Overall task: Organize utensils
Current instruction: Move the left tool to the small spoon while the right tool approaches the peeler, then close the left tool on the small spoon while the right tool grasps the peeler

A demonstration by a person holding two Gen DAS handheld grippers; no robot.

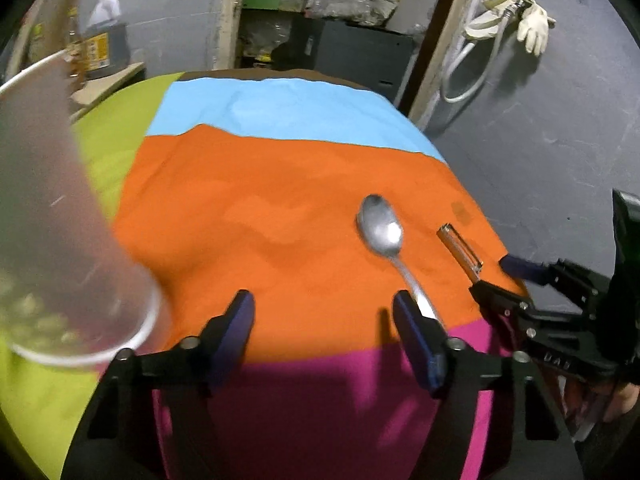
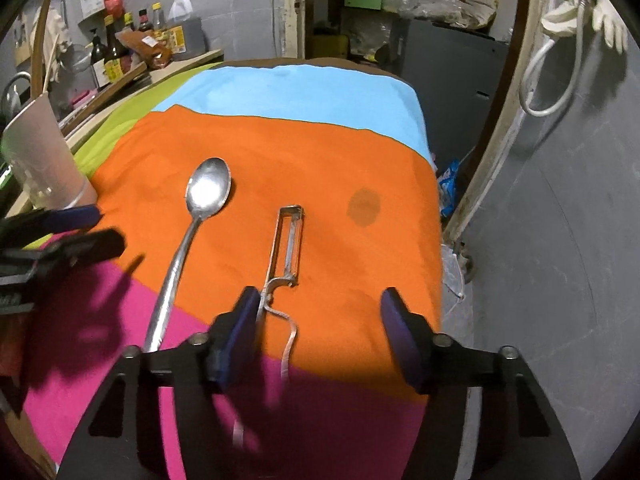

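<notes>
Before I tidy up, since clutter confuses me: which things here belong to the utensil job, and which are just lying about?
For the job: spoon, peeler, cup.

Lying about: bottles, glove, hose, blue wrapper.

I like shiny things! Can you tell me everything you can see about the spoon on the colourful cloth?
The spoon is silvery metal, with a shiny oval bowl facing up and a long thin handle. It lies flat on the orange patch of the cloth, its handle end reaching over the pink patch. A metal peeler lies beside it, not touching. Nothing holds the spoon.
</notes>
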